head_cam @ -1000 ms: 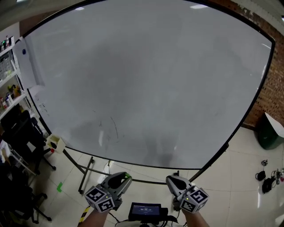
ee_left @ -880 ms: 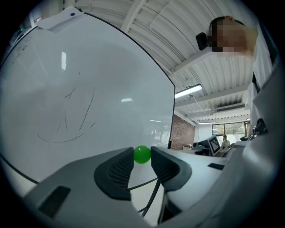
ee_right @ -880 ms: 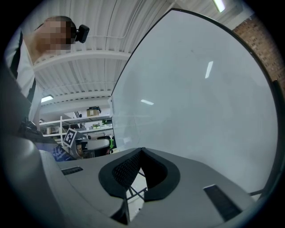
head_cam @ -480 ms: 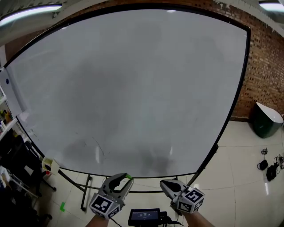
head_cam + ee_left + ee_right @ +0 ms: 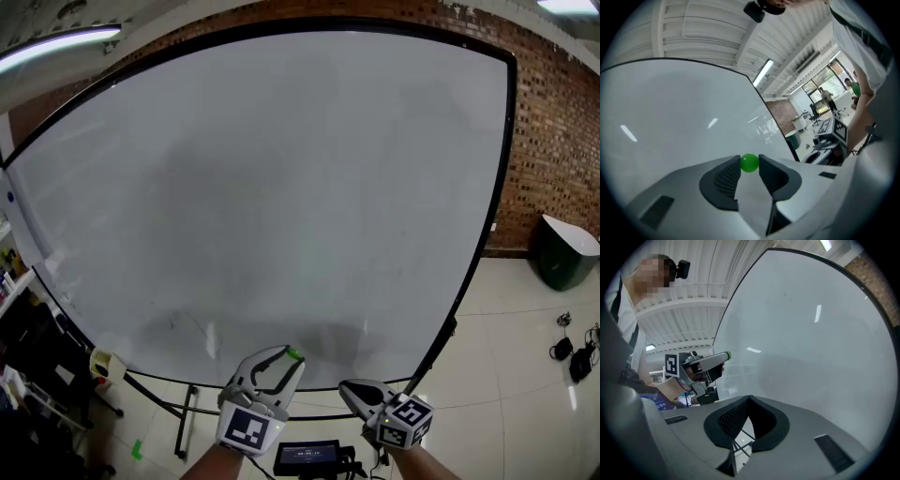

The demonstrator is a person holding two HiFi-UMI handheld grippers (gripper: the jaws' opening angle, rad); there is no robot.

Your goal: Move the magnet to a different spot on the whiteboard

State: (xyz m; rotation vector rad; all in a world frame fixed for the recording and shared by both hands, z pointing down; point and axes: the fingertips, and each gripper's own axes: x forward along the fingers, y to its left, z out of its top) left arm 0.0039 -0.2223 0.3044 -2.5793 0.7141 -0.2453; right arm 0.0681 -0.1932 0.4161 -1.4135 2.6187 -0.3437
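White glossy whiteboard (image 5: 281, 187) in black frame filling the scene, red brick wall (image 5: 553, 141) far right, left gripper (image 5: 289, 357) near board's lower edge, jaws narrowly apart, pinching small round green magnet (image 5: 749, 162) at their tips, right gripper (image 5: 347, 387) beside it, jaws closed together, empty.

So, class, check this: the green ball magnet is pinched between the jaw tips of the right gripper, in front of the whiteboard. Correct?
No. The green ball magnet is pinched between the jaw tips of the left gripper, in front of the whiteboard. The left gripper view shows it; the right gripper is shut and empty.
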